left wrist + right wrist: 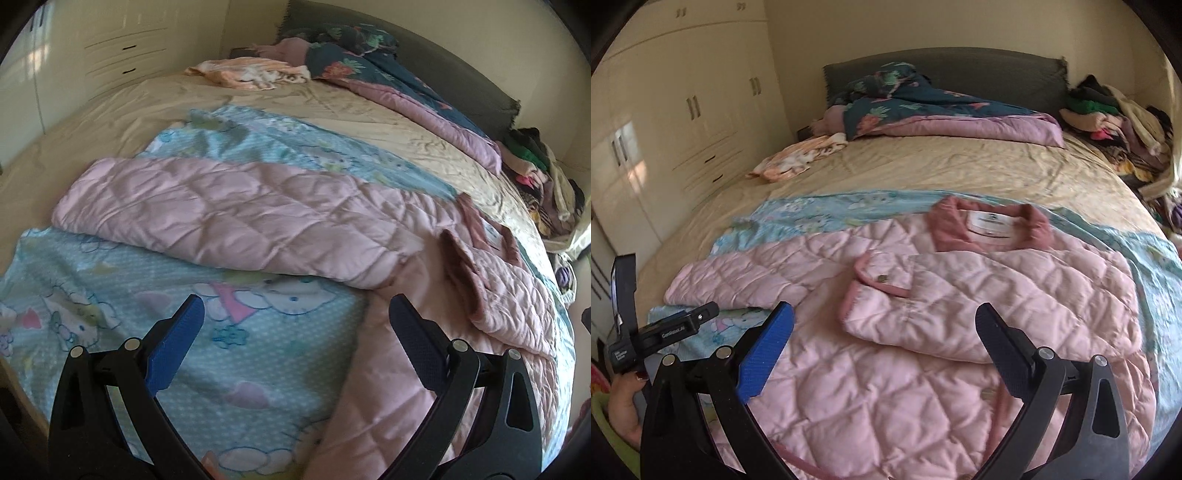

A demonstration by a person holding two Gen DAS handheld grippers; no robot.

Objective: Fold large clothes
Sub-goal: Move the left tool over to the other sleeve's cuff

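Left gripper (295, 314): jaws spread wide, empty, touching nothing; hovered above the blue cartoon-print blanket (207, 354), near the jacket's hem side.

Right gripper (884, 321): jaws likewise spread wide, empty, hovering over the jacket's lower front. A hand (626, 402) on the other tool's handle showed at that view's left edge.

Pink quilted jacket (923, 387): lay flat, front up, on the blue blanket at the near end of the bed (923, 170). One sleeve (960, 306) was folded across the chest, cuff button showing; the other sleeve (229, 218) stretched straight out sideways. Collar (990, 221) pointed toward the headboard.

Handling, as judged: light, soft, puffy; the smooth shell was likely to slip, and padding to spring back from a crease. Best hold: the outstretched sleeve's cuff, or the hem corners.

Beyond: dark floral quilt (923, 107) near the headboard; clothes heap (1115, 122) at far right.
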